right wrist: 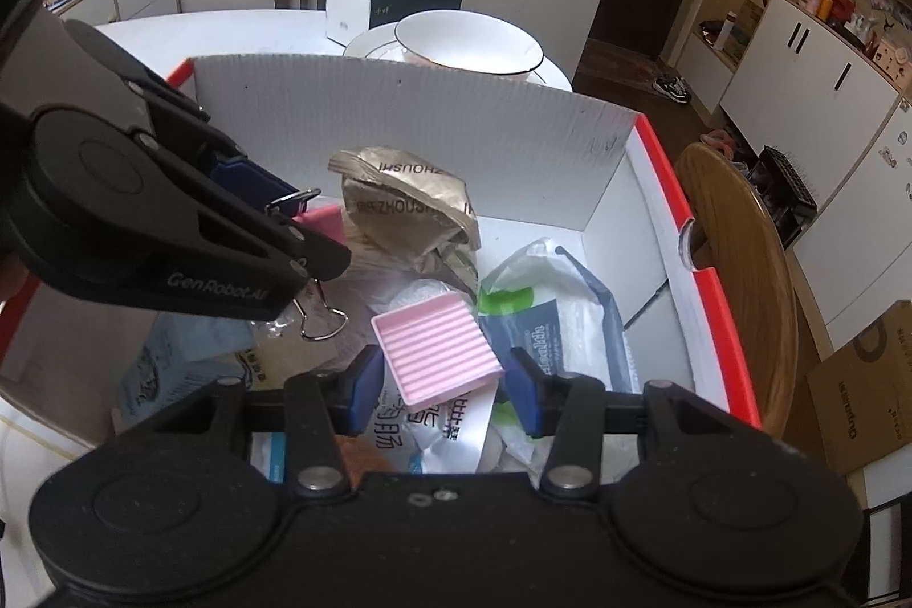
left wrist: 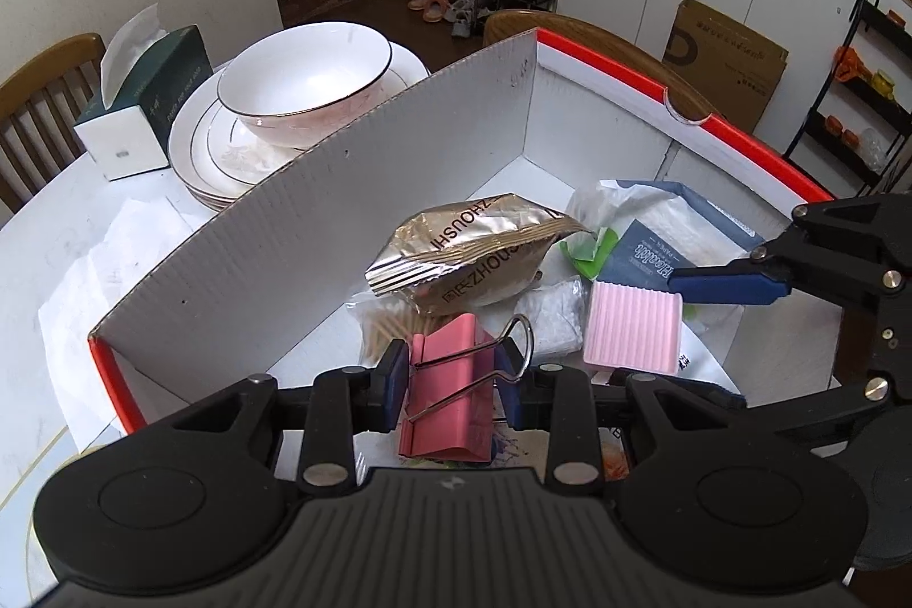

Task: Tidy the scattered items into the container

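Observation:
A white corrugated box (left wrist: pixel 319 232) (right wrist: pixel 456 123) with red edges stands on the table. It holds a gold foil snack bag (left wrist: pixel 473 254) (right wrist: pixel 410 203), a blue-and-white tissue pack (left wrist: pixel 650 260) (right wrist: pixel 547 340) and other packets. My left gripper (left wrist: pixel 453 368) (right wrist: pixel 296 220) is shut on a pink binder clip (left wrist: pixel 444 403) (right wrist: pixel 322 220), held low inside the box over the packets. Beside it to the right, my right gripper (right wrist: pixel 444 374) (left wrist: pixel 684 340) is shut on a pink ridged tray (right wrist: pixel 436 351) (left wrist: pixel 632 329), also inside the box above the tissue pack.
Behind the box's far wall a white bowl (left wrist: pixel 302 84) (right wrist: pixel 467 38) sits on stacked plates, next to a dark green tissue box (left wrist: pixel 142 106) (right wrist: pixel 393 4). Wooden chairs (left wrist: pixel 570 27) (right wrist: pixel 735 237) stand around the white table. Crumpled white paper (left wrist: pixel 102 266) lies left of the box.

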